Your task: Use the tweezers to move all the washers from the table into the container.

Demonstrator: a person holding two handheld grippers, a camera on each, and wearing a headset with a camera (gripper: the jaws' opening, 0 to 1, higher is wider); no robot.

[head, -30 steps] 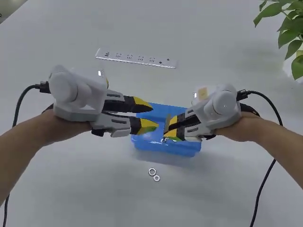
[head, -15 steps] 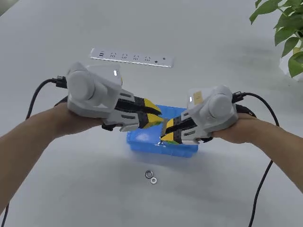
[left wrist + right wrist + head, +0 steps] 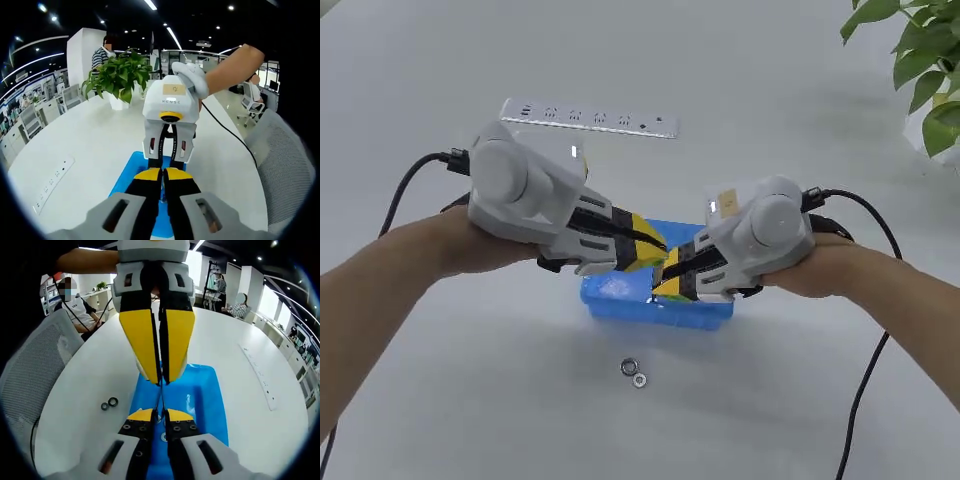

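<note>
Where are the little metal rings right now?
In the head view, the two washers lie side by side on the white table. They are a little way from the blue container, on its side nearest the person.

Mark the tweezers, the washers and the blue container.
tweezers [image 3: 160,399]: right gripper view, exposed thin shaft.
washers [image 3: 630,368]: head view, the larger of the pair.
blue container [image 3: 650,312]: head view, front wall.

The left gripper [image 3: 656,250] and right gripper [image 3: 663,287] meet over the container [image 3: 610,296].
</note>
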